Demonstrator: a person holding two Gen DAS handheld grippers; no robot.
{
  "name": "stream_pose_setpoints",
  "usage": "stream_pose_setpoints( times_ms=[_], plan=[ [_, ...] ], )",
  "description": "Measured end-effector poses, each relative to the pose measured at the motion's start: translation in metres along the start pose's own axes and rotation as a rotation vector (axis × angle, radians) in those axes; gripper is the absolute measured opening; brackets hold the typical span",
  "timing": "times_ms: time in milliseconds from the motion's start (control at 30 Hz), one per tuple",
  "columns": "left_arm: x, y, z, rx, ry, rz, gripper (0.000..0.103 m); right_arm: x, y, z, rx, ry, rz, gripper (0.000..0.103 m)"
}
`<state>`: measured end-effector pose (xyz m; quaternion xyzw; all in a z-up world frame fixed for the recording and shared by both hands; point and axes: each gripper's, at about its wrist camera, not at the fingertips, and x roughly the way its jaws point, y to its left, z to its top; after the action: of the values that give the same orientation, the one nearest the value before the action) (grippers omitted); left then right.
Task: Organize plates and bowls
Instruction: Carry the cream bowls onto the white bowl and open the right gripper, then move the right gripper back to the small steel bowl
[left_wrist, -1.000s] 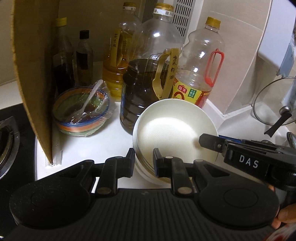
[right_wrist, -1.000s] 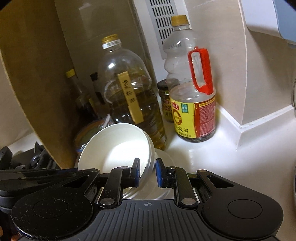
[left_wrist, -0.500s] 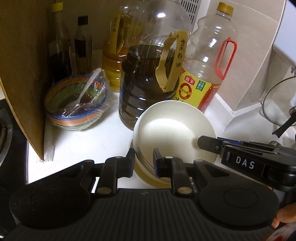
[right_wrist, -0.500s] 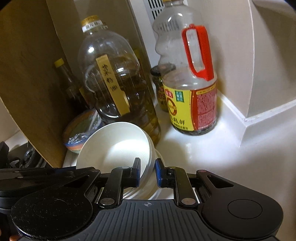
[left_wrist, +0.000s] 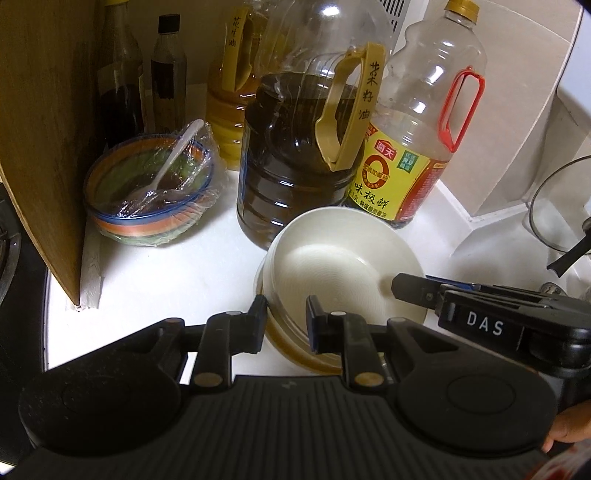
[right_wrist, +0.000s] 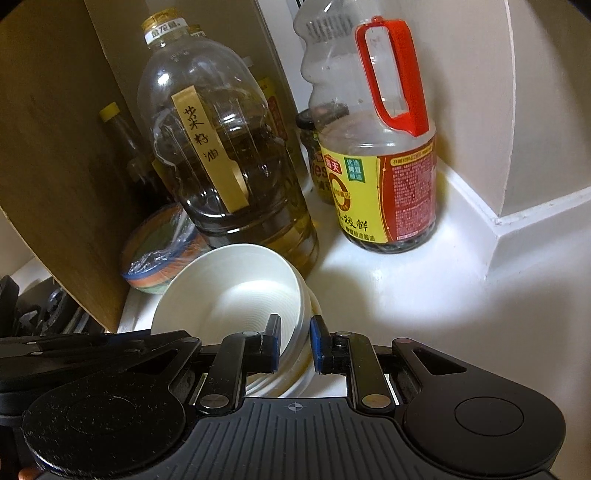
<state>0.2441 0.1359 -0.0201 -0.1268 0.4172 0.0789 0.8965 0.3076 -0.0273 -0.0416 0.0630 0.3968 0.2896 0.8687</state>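
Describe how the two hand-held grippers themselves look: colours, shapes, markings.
Both are matte black plastic. Each has a ribbed base plate, two round discs at the sides, and two hinged fingers with brass-coloured pivot pins. The right hand-held gripper has blue pads and white "DAS" lettering on its side. The left hand-held gripper matches it; its pads look dark blue.

Glass lid (left_wrist: 561, 206) cut by edge — jar (right_wrist: 314, 155) mostly hidden.

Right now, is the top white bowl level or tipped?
Tipped: the top white bowl leans in the stack, its opening tilted up toward both cameras, left gripper and right gripper clamping opposite rims.
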Motion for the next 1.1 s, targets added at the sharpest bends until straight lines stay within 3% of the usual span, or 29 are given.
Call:
stream_pose_setpoints(
  times_ms=[100, 167, 300, 500, 733, 1100],
  plan=[
    [0.0, 0.0, 0.0, 0.001, -0.003, 0.007, 0.025, 0.001, -0.002, 0.002, 0.018, 0.002, -0.003, 0.018],
    [-0.001, 0.001, 0.0, -0.005, -0.008, 0.012, 0.037, 0.001, -0.003, 0.003, 0.021, 0.003, -0.012, 0.021],
    [-0.006, 0.002, 0.001, -0.004, -0.024, 0.016, 0.038, -0.003, -0.005, 0.003, 0.029, -0.021, -0.023, 0.053],
    [-0.015, 0.003, -0.001, 0.001, -0.033, 0.003, 0.045, -0.012, -0.004, 0.002, 0.036, -0.031, -0.017, 0.059],
    [-0.031, 0.006, -0.007, 0.01, -0.051, 0.001, 0.067, -0.027, -0.006, -0.007, 0.053, -0.04, -0.029, 0.072],
    [-0.06, 0.019, -0.026, 0.015, -0.066, -0.012, 0.078, -0.063, -0.001, -0.03, 0.046, -0.05, -0.067, 0.082]
  ],
)
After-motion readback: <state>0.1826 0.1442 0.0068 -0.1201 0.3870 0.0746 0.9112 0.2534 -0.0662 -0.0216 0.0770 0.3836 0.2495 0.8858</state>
